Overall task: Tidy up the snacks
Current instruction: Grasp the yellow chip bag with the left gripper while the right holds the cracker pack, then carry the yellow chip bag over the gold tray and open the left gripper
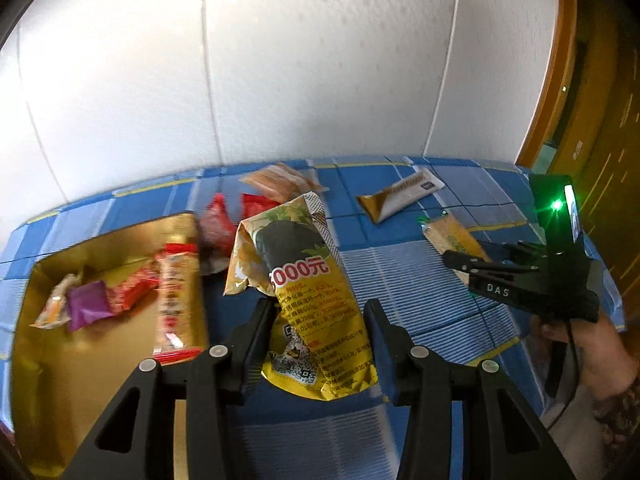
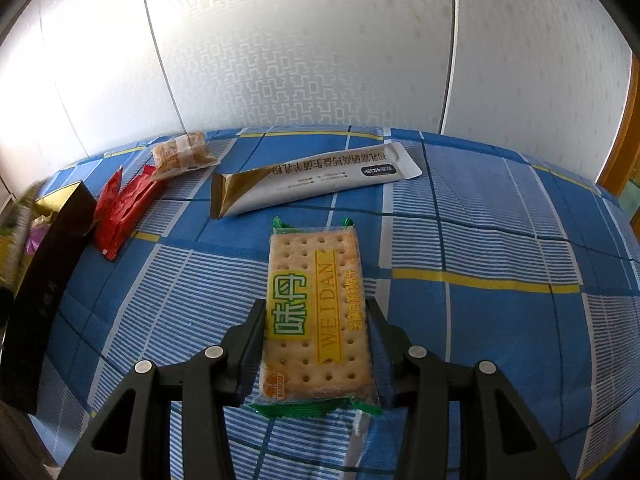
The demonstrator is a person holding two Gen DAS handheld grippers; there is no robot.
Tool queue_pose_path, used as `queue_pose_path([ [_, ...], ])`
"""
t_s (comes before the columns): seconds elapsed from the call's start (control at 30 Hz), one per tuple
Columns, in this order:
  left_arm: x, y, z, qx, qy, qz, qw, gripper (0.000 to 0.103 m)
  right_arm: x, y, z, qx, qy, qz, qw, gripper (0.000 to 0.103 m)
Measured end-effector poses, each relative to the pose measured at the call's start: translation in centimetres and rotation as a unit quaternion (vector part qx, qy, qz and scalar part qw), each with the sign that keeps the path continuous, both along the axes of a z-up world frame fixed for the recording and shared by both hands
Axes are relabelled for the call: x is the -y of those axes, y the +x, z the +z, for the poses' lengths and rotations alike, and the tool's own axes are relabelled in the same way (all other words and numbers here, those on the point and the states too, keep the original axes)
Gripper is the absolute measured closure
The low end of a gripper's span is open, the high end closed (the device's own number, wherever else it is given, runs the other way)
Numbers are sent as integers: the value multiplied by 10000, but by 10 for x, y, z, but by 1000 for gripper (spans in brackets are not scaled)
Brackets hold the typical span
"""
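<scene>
Blue tablecloth [image 2: 500, 320] lies bare beside cracker packet [image 2: 316, 312].

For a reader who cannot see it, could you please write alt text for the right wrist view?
The right gripper straddles a cracker packet lying on a blue checked cloth, its fingers close beside the packet's long edges. Beyond lie a long white and gold sachet, a red packet and a clear-wrapped pastry.

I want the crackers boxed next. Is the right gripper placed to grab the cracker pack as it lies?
Probably yes. The right gripper is open with a finger on each long side of the cracker pack, which lies flat on the blue checked cloth. Nothing sits between fingers and pack; closing should catch it.
</scene>
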State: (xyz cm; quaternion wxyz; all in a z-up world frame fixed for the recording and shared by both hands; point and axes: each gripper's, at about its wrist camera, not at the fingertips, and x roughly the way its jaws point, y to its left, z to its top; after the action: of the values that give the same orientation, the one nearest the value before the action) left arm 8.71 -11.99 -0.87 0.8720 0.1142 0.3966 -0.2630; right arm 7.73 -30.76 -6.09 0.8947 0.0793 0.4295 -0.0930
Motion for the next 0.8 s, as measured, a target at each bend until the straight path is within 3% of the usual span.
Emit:
queue_pose_path([
  [0.33, -74, 14, -3, -205, -10, 613, 9979, 56, -2, 1, 0, -4, -152, 63, 9999, 55],
  [0.8, -175, 54, -39, -788, 330, 1519, 9847, 56, -5, 3, -2, -10, -335, 124, 9994, 55],
])
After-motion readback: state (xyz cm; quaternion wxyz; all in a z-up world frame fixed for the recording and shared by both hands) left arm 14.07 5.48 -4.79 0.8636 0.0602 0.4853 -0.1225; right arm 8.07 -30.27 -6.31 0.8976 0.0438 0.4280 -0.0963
